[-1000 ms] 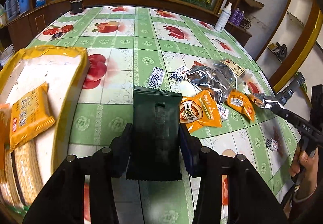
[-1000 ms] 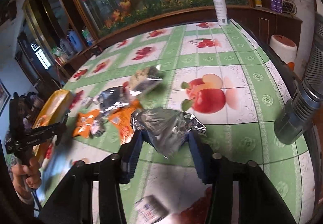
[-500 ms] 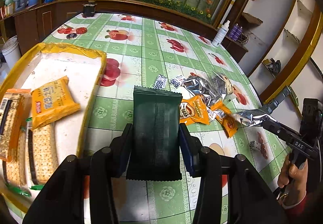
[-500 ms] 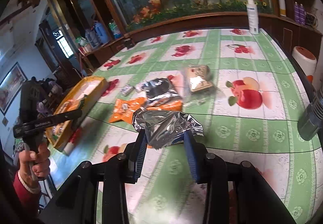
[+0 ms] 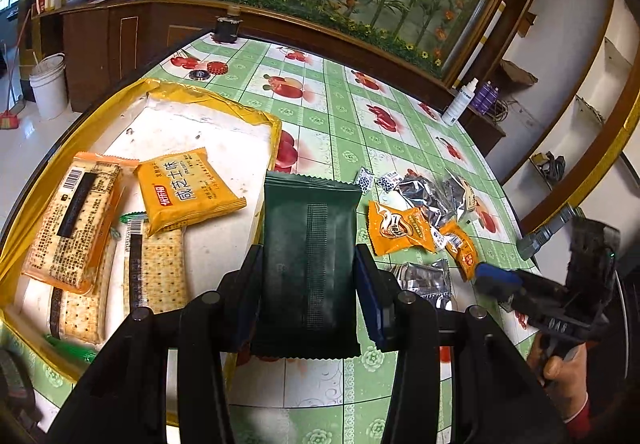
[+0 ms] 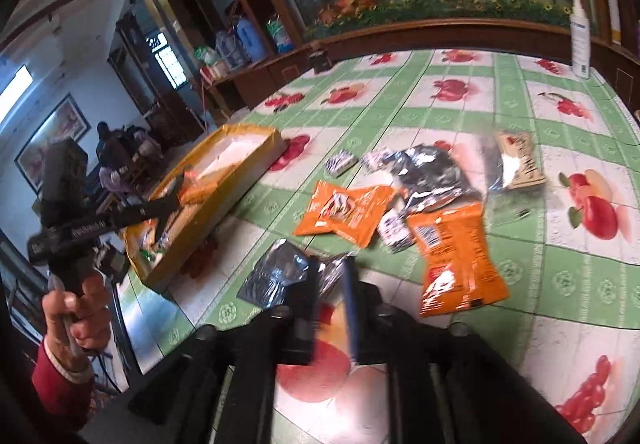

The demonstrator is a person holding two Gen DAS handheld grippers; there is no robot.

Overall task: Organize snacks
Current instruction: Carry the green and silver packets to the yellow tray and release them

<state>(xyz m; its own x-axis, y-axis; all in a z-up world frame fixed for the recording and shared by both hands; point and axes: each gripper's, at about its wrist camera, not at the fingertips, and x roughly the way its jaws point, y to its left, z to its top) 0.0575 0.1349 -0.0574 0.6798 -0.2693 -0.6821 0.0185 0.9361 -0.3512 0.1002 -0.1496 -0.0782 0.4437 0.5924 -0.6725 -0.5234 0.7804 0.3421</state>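
On the round table under its green-and-white fruit-print oilcloth: sorting judged part done, with a loose heap of snacks lying centre-right.

Noted at left: shallow white box with yellow taped rim, holding long cracker packs and a square yellow biscuit pack lying tilted across them. Risk: no flat bed for the next item; liable to slide down that slope or push the yellow pack askew.

Clenched in the left gripper: flat dark green foil packet, pinched by its long sides at the near half, far end hovering over the box's right wall. Risk: if let go here, likely to straddle the wall and tip back onto the cloth; if squeezed harder, likely to buckle and slip.

Right gripper: jaws just opening. Crinkled silver foil packet lying on the cloth at the tips, one edge showing between the pads in a blurred view. Judged released, not certain. Risk: may snag and drag along; close to the left gripper, so may clash.

Farther right: two orange pouches and small blue-and-white sachets. Easily overlooked or swept aside.
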